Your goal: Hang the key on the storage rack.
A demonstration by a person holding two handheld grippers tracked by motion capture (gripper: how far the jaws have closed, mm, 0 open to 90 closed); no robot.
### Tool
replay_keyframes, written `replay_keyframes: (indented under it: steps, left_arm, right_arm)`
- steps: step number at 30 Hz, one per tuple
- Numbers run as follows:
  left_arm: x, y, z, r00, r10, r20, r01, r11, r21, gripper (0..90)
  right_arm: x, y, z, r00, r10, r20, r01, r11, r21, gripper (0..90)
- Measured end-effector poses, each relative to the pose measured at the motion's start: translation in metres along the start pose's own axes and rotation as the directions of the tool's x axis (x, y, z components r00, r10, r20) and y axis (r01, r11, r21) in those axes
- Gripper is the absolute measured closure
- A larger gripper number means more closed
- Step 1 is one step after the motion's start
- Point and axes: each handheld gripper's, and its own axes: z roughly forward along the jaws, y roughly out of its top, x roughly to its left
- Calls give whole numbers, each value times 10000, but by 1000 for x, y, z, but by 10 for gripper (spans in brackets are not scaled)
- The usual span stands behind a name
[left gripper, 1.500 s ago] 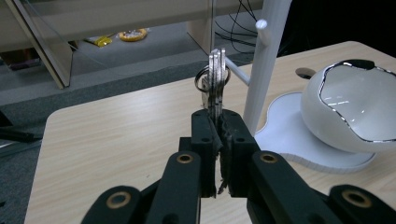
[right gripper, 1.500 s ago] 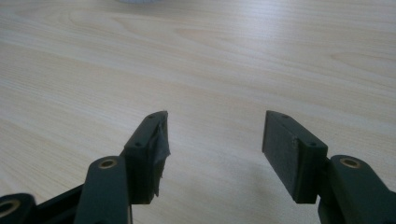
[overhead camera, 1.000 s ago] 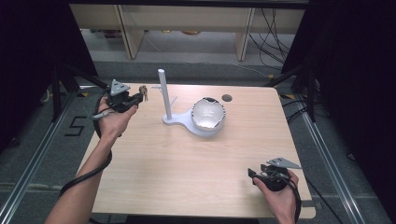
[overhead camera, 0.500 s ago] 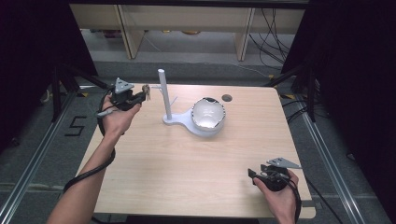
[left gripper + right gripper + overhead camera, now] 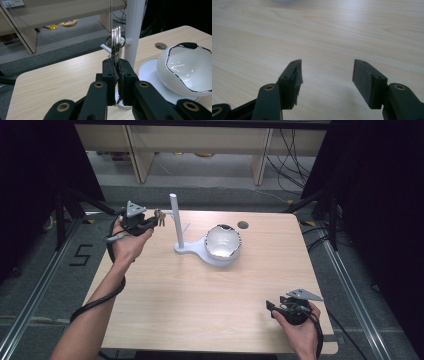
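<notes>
Upper left of the high view, the left gripper [image 5: 150, 221] has its jaws clamped on the keys [image 5: 116, 42], just beside the white stand [image 5: 176, 222] (hanging them remains); the right gripper [image 5: 327, 80] gapes empty.

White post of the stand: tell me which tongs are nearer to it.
Left. The left tongs, shut on the keys, are right beside the white post; the right tongs sit at the table's near right corner.

We hold our left gripper [image 5: 150, 221] raised at the far left, jaws clamped tight. Our right gripper [image 5: 274, 306] rests low at the near right, jaws spread wide.
</notes>
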Motion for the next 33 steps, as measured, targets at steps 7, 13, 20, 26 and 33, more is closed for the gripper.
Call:
replay_keyframes:
  steps: [7, 13, 20, 26, 33]
  left_arm:
    - [-1, 2, 4, 10000, 38, -68, -38, 9999, 98, 842]
    - [0, 3, 8, 9999, 93, -68, -91, 9997, 208, 842]
    - [0, 4, 10, 9999, 132, -56, -131, 9997, 224, 841]
    - [1, 6, 13, 10000, -15, 34, 14, 9997, 229, 840]
    - [4, 6, 17, 9995, -259, 191, 255, 9994, 229, 836]
  right_arm:
    - [0, 0, -1, 10000, 38, -11, -38, 10000, -5, 416]
    - [0, 0, -1, 9999, 112, -2, -112, 9999, 17, 415]
    - [-1, 0, -1, 10000, 86, 36, -86, 10000, 7, 413]
    - [0, 0, -1, 9999, 101, 23, -101, 9999, -4, 413]
    - [0, 0, -1, 9999, 101, 44, -101, 9999, 23, 412]
